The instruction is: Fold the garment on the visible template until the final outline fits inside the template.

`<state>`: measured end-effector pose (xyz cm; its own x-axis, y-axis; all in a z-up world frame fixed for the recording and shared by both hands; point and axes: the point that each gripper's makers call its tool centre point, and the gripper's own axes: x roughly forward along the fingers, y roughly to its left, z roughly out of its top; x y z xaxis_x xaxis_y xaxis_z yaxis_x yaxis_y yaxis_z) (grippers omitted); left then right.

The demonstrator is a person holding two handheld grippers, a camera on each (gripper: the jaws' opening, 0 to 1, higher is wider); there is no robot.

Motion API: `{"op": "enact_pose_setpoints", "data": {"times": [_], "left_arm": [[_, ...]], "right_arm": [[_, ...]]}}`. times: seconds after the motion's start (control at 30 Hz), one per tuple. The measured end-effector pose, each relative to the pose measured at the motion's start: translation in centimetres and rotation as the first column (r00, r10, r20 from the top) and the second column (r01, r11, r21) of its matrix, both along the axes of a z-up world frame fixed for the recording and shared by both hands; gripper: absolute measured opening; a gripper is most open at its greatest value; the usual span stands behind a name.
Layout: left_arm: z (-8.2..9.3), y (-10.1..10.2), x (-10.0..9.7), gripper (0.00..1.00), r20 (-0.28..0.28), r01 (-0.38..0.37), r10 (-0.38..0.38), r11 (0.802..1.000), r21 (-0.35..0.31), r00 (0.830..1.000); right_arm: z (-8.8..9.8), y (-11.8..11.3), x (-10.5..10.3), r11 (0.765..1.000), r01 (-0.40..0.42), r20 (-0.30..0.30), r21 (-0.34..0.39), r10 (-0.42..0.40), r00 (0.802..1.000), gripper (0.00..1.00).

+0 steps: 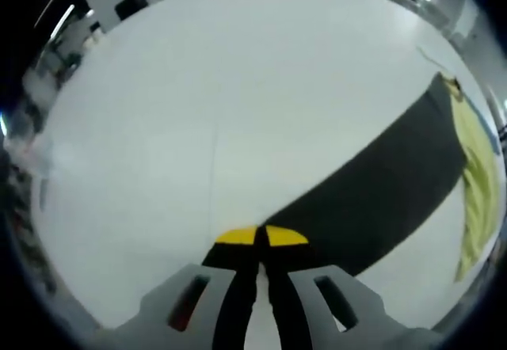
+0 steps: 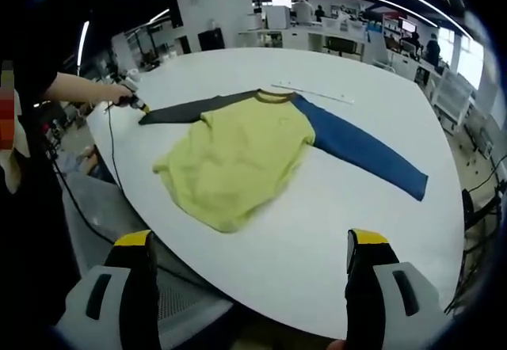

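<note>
Nearest in the right gripper view, the right gripper (image 2: pixel 249 267) is hovering at the near edge of the white surface (image 2: pixel 333 231), its two yellow-tipped jaws standing wide apart with nothing between them. Just beyond them a long-sleeved garment (image 2: pixel 238 156) is lying flat on the surface: a pale yellow-green body, one blue sleeve (image 2: pixel 360 152) stretching out toward the right of the view, and one dark grey sleeve (image 2: pixel 186 110) reaching left. At the far end of that dark sleeve, the left gripper (image 2: pixel 136 104) is sitting in a person's hand, right at the cuff.

In the left gripper view, the left gripper (image 1: pixel 261 239) is showing its jaws pressed together, yellow tips meeting, with the end of the dark sleeve (image 1: pixel 372 192) running straight out from them (it appears to be pinched there, though the contact itself is hidden behind the tips). Farther along, the sleeve is joining the yellow-green body (image 1: pixel 478 184) near the view's right edge.

No template outline is discernible on the surface. The step in hand looks like the first fold: bringing the dark sleeve across the body. The next move probably calls for lifting the cuff slightly and carrying it inward without dragging the body, while the right gripper goes for the blue sleeve.
</note>
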<state>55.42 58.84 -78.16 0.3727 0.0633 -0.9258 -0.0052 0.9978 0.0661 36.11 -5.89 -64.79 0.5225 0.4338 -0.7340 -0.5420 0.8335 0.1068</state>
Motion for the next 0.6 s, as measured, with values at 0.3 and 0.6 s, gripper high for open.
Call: {"op": "enact_pose_setpoints", "data": {"times": [0.3, 0.6], "left_arm": [[-0.08, 0.17, 0.02, 0.0, -0.003, -0.032, 0.031, 0.999, -0.019, 1.0], [0.16, 0.94, -0.34, 0.12, -0.012, -0.042, 0.042, 0.999, 0.012, 0.999]], "right_arm": [[-0.05, -0.01, -0.05, 1.0, 0.003, -0.001, 0.002, -0.003, 1.0, 1.0], [0.03, 0.08, -0.06, 1.0, 0.006, 0.004, 0.007, -0.006, 1.0, 1.0]]}}
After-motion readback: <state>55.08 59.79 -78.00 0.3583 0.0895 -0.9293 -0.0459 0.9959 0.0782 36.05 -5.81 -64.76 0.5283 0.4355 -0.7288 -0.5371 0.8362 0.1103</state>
